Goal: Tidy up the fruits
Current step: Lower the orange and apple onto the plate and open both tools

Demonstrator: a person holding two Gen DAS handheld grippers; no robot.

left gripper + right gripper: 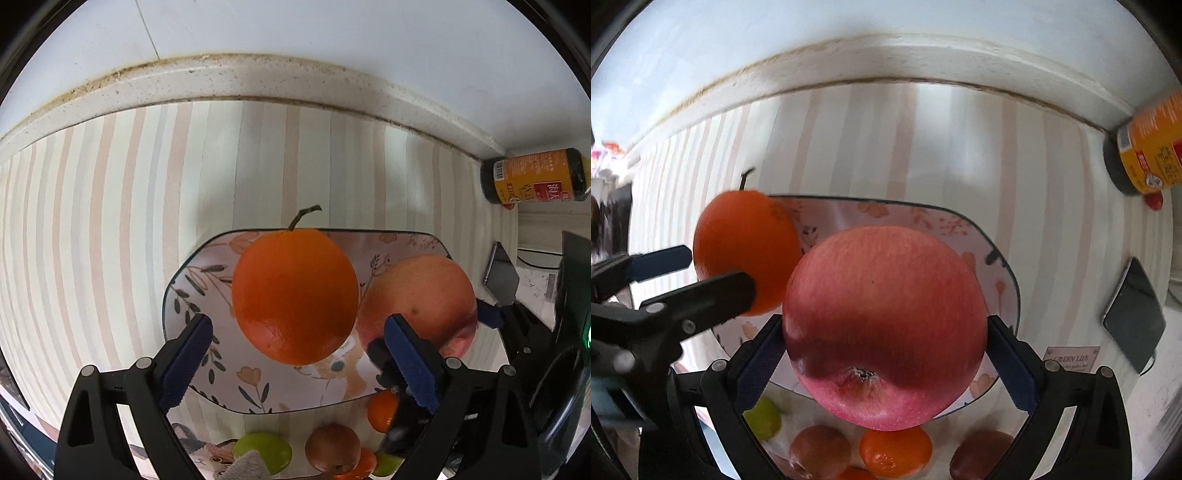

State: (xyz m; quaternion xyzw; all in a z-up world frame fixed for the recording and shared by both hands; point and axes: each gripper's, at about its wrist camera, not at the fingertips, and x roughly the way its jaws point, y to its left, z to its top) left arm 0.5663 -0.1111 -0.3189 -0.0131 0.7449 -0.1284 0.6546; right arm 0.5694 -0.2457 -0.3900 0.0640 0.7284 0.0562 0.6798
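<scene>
A large orange (295, 295) with a stalk lies on the flowered plate (192, 280), which sits on a striped cloth. My left gripper (299, 321) stands open around it, both blue pads clear of the skin. The right wrist view shows the same orange (746, 243) between the left gripper's fingers (713, 269). A red apple (886, 325) hangs over the plate (990, 251), to the orange's right, with my right gripper (885, 325) shut on it, pads pressing both sides. I cannot tell whether the apple (417, 299) touches the plate.
Near the front edge lie small fruits: a green one (264, 450), a brown one (332, 446) and mandarins (382, 411). An orange-labelled bottle (535, 175) lies at the far right by the raised ledge (258, 77). A dark phone (1134, 317) rests right of the plate.
</scene>
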